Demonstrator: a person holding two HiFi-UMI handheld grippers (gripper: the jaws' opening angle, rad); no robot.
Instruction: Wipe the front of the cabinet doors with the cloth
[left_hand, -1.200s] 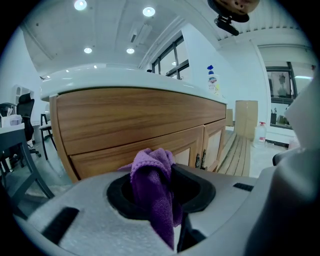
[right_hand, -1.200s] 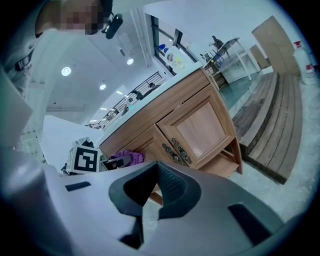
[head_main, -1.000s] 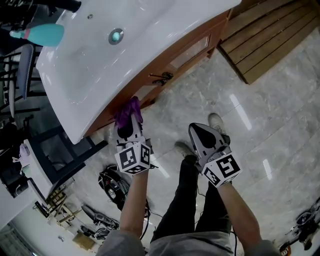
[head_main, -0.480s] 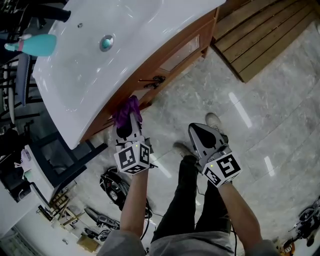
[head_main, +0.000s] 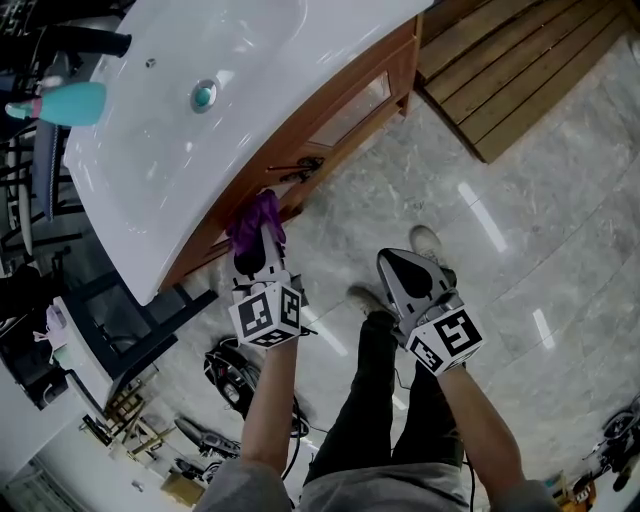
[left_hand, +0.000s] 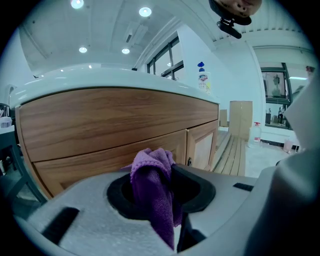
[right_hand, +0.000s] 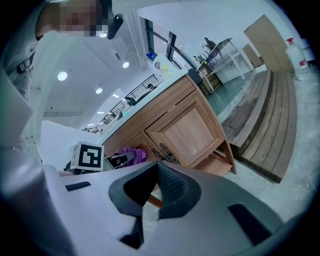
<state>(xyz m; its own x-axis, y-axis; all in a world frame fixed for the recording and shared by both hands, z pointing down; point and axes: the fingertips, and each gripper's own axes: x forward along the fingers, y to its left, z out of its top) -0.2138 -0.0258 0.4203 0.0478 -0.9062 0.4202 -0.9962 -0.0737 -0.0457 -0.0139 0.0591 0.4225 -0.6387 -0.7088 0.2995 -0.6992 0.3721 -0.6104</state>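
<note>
A purple cloth (head_main: 257, 218) is pinched in my left gripper (head_main: 262, 240), which is shut on it. The cloth sits right at the wooden cabinet's lower left door (head_main: 215, 240), under the sink's rim; contact is hidden. In the left gripper view the cloth (left_hand: 150, 190) bunches between the jaws, with the cabinet doors (left_hand: 100, 152) close ahead. My right gripper (head_main: 398, 258) hangs over the floor to the right, shut and empty. In the right gripper view my right gripper (right_hand: 156, 170) faces the panelled right door (right_hand: 182, 130), with the cloth (right_hand: 131, 154) to the left.
A white sink basin (head_main: 200, 130) tops the cabinet, with a teal bottle (head_main: 70, 103) at its far left. A slatted wooden platform (head_main: 520, 70) lies on the marble floor (head_main: 480, 200) at upper right. Cables (head_main: 228, 370) and a dark rack (head_main: 130, 320) sit at lower left.
The sink and cabinet have slid slightly left and up in the head view. Both grippers keep the same pose, and the cloth stays at the lower left door.
</note>
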